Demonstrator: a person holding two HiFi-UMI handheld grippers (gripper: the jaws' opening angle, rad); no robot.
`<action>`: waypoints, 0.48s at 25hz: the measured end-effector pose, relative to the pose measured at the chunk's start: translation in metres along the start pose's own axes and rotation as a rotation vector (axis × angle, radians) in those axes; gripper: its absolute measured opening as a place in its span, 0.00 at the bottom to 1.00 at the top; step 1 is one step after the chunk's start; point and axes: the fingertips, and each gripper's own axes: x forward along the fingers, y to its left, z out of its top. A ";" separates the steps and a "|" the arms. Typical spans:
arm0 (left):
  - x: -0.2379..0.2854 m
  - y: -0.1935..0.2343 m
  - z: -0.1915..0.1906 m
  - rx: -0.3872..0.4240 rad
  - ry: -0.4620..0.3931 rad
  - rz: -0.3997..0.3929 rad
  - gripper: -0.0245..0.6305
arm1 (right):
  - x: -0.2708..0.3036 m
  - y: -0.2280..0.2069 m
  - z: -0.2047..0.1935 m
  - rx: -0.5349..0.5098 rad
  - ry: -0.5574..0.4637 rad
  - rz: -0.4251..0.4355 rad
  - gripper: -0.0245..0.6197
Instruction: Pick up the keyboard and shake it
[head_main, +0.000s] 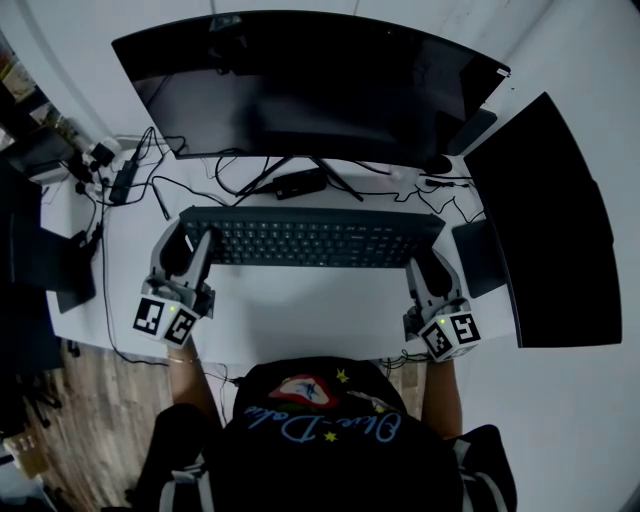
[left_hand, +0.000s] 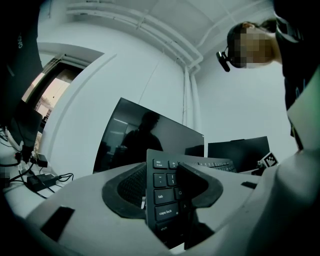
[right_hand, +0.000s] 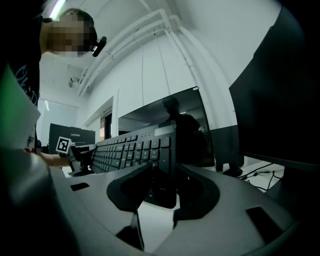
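1. One keyboard (head_main: 310, 236), dark, full width. It lies lengthwise across the head view, in front of the monitor stand, with a gripper on each end. In the right gripper view pale worktop shows under its near edge, so it looks to be off the surface.
2. Two hand-held grippers, one per hand.
3. The left hand-held gripper (head_main: 190, 243) pinches the keyboard's left end. One pad sits on the key face beside the tab and caps lock keys, the other on the underside.
4. The right hand-held gripper (head_main: 428, 262) pinches the right end, with a pad on either side of the board's edge.
5. Two marker cubes, one on the back of each gripper: left cube (head_main: 163, 320), right cube (head_main: 452, 335).
6. Two monitors, both dark. The curved monitor (head_main: 310, 85) stands behind the keyboard, and the second monitor (head_main: 550, 220) stands angled at the right.
7. One white worktop (head_main: 310, 310). Several black cables (head_main: 230, 170) lie loose under the curved monitor and to the left, too tangled to count.
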 end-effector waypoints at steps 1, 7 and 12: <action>0.000 0.000 0.002 0.002 -0.005 -0.001 0.33 | 0.000 0.000 0.002 -0.002 -0.004 0.000 0.25; -0.001 0.000 0.006 -0.002 -0.014 -0.001 0.33 | 0.000 0.002 0.008 -0.013 -0.017 0.002 0.25; 0.000 -0.001 0.001 -0.003 -0.002 0.003 0.33 | -0.001 -0.001 0.003 -0.001 -0.007 -0.001 0.25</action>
